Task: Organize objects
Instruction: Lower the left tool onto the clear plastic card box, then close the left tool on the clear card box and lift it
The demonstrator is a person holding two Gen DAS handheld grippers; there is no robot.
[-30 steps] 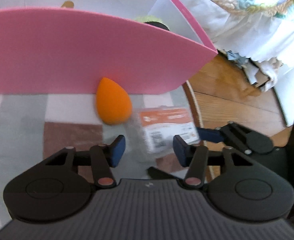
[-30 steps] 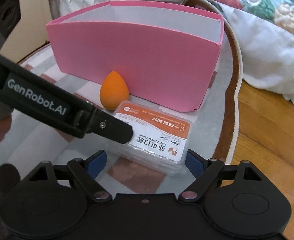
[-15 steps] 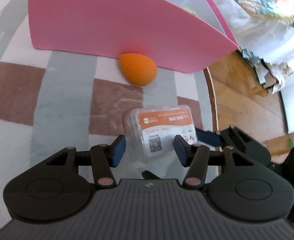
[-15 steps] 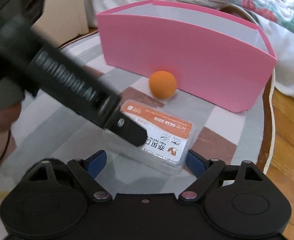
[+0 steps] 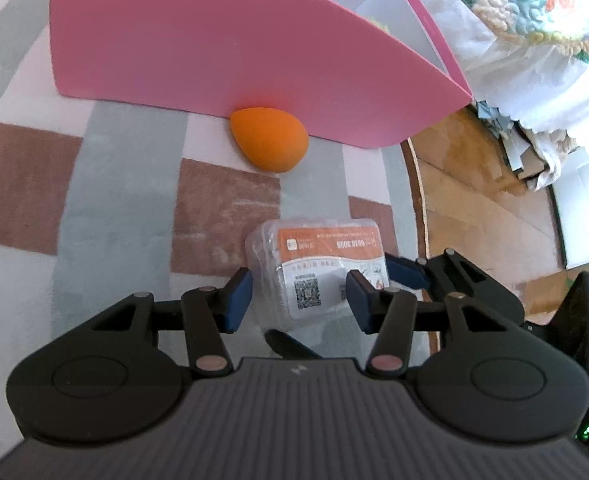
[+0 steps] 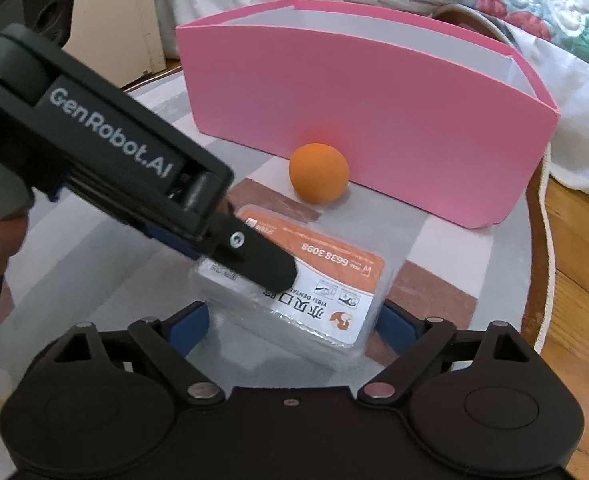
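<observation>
Two grippers on box [image 5: 318,268], near rug's [image 5: 114,208] right edge: left gripper [image 5: 298,300] jaws closing astride short end, right gripper [image 6: 290,328] jaws spread, opening, spanning long axis. Sponge [image 5: 268,144] against bin [image 5: 214,60].

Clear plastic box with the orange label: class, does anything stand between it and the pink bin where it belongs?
Yes. The orange egg-shaped sponge lies against the front wall of the pink bin, directly between it and the clear plastic box. The box would likely need lifting over both.
</observation>
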